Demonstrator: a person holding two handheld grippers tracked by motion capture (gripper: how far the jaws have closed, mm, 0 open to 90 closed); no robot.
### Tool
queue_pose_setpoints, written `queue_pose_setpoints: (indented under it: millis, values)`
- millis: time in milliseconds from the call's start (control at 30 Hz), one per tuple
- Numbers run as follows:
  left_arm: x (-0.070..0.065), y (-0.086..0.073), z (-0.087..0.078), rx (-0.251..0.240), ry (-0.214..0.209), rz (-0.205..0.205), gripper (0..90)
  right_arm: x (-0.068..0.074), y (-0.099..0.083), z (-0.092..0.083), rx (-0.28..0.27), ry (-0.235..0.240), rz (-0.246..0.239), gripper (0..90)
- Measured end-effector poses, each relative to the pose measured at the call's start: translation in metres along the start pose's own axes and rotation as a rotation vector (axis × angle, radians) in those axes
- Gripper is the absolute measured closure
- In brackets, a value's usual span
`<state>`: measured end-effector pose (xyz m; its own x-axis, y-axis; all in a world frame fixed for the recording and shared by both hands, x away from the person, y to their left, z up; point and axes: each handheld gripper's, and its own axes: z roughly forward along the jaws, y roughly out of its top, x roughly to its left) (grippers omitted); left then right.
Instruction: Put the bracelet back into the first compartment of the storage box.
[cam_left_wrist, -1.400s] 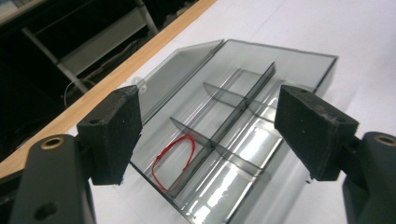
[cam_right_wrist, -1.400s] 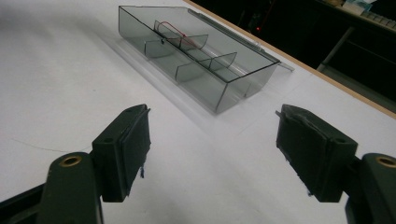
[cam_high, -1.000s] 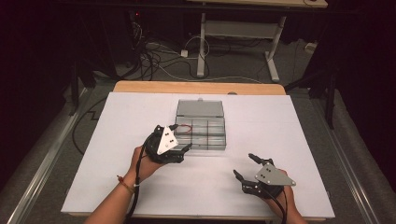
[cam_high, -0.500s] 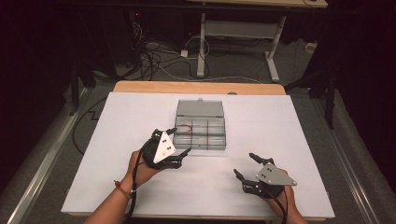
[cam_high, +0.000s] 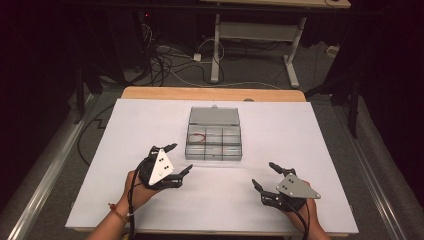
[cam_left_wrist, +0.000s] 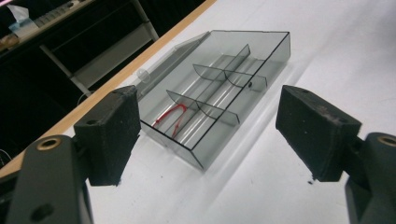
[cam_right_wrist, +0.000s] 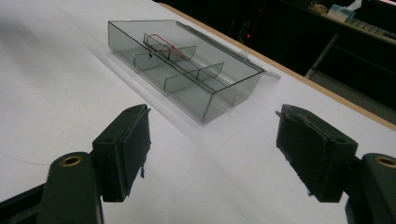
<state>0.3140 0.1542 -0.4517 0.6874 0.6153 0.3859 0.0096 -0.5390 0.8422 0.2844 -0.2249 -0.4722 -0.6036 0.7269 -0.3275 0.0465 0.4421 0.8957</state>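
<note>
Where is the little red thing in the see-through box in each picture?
High view: the red band lies in the box's far left compartment, mid-table.
Left gripper view: the band is left of centre, in the box's left end compartment.
Right gripper view: it is near the top, in the box's farthest compartment.
Shared landmark: the open lid lying flat along the table's wooden edge.

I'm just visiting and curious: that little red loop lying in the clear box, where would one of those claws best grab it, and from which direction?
Probably from straight above. The red loop lies flat in a far left compartment of the open clear box, fenced by upright dividers, so a sideways approach looks blocked. Pinch across its two thin strands near the bend, jaws narrowed to fit the compartment. The left gripper, open, is nearer.
</note>
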Motion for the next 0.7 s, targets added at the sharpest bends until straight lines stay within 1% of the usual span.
queue_pose_setpoints:
  millis: [33,67,133,233,300,367,467,567,633,667,700]
  values:
    - [-0.001,-0.001,-0.001,0.01,0.008,0.014,21.3,0.0,0.0,0.0,-0.001,-0.002,0.001,26.1]
    - [-0.001,-0.002,-0.002,0.012,0.004,0.018,21.3,0.0,0.0,0.0,-0.001,-0.002,0.002,26.1]
    - [-0.001,-0.006,-0.006,0.011,-0.002,0.008,21.4,-0.001,0.0,0.001,0.002,-0.004,0.001,26.0]
    - [-0.001,-0.016,-0.01,0.031,-0.004,0.015,21.3,-0.002,-0.001,0.001,0.008,-0.008,0.0,26.0]
    - [0.0,-0.022,-0.014,0.046,0.01,0.009,21.3,-0.003,-0.001,0.001,0.007,-0.013,-0.002,26.0]
    - [0.001,-0.029,-0.019,0.047,0.011,-0.01,21.4,-0.003,-0.001,0.001,0.006,-0.016,-0.003,26.0]
    - [0.002,-0.038,-0.025,0.063,0.029,-0.021,21.4,-0.003,0.0,0.0,0.005,-0.015,-0.002,26.0]
    - [0.0,-0.048,-0.03,0.08,0.065,-0.018,21.6,-0.003,0.001,-0.001,0.001,-0.014,-0.008,26.2]
    - [0.0,-0.055,-0.033,0.091,0.07,-0.028,21.7,-0.003,0.001,-0.001,-0.002,-0.009,-0.009,26.2]
    - [0.001,-0.057,-0.034,0.104,0.072,-0.034,21.7,-0.003,0.001,0.0,-0.002,-0.008,-0.011,26.2]
    - [0.001,-0.06,-0.035,0.108,0.071,-0.046,21.7,-0.003,0.001,0.0,0.0,-0.006,-0.011,26.2]
